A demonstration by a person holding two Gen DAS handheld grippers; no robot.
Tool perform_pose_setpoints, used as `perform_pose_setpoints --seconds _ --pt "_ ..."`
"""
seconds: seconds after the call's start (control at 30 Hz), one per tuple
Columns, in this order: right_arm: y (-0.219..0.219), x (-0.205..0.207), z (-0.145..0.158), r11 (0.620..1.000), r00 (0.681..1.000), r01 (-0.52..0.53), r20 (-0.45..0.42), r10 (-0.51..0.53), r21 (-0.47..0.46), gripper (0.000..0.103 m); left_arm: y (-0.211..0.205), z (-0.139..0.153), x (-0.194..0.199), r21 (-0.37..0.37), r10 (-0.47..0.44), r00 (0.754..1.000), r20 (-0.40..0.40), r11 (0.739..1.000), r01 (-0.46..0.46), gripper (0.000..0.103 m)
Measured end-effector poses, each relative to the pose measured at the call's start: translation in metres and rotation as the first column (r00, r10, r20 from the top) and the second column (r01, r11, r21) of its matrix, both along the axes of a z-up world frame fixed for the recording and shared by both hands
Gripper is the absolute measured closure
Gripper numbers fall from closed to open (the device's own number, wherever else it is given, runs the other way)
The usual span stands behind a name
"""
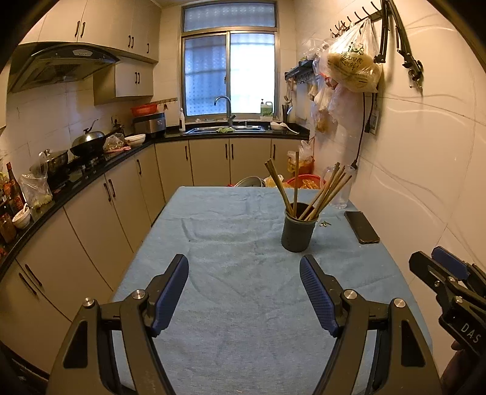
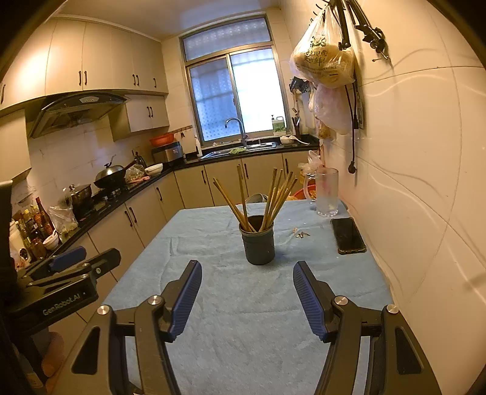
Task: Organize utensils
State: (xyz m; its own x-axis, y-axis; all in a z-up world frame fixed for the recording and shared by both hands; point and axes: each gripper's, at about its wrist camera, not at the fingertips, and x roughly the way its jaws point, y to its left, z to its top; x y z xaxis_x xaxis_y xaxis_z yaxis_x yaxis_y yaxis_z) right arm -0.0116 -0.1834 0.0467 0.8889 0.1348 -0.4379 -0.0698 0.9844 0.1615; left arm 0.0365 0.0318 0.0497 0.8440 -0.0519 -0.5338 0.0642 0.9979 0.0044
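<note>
Covering the bench (image 1: 243, 303), a blue cloth, dark cup (image 2: 258, 243) of chopsticks (image 2: 273, 197) mid-bench, phone (image 2: 347, 235) far right, kitchen cabinets left, both grippers' fingers (image 1: 170, 291) (image 2: 185, 291) spread wide, holding nothing

a home kitchen: range hood (image 1: 63, 65), sink (image 1: 224, 130), wok (image 1: 88, 142), cabinets (image 1: 100, 24).

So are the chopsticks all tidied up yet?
Looks nearly done: the chopsticks all stand in the cup on the cloth. Both tongs, left and right, are open and hold nothing. I see no loose chopsticks left, only some crumbs by the phone.
</note>
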Motion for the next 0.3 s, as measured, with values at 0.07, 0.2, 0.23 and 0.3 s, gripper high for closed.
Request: perform_pose_setpoints --seconds 0.07,0.2,0.23,0.3 --pt "0.0 0.002 0.0 1.0 1.0 -0.001 0.001 0.001 -0.001 0.037 0.0 -0.001 0.002 0.006 0.004 1.0 0.0 1.0 -0.004 0.027" --pt "0.002 0.009 -0.002 1.0 1.0 -0.008 -0.01 0.008 0.002 0.037 -0.001 -0.005 0.005 0.013 -0.003 1.0 0.012 1.0 0.003 0.027" --pt "0.001 0.011 -0.003 1.0 1.0 -0.01 -0.015 0.01 0.002 0.037 -0.002 -0.006 0.006 0.016 -0.003 1.0 0.009 1.0 0.003 0.027" --pt "0.001 0.018 -0.008 1.0 0.999 -0.019 -0.032 0.019 0.003 0.036 -0.001 -0.013 0.013 0.016 -0.004 1.0 -0.015 1.0 0.005 0.027"
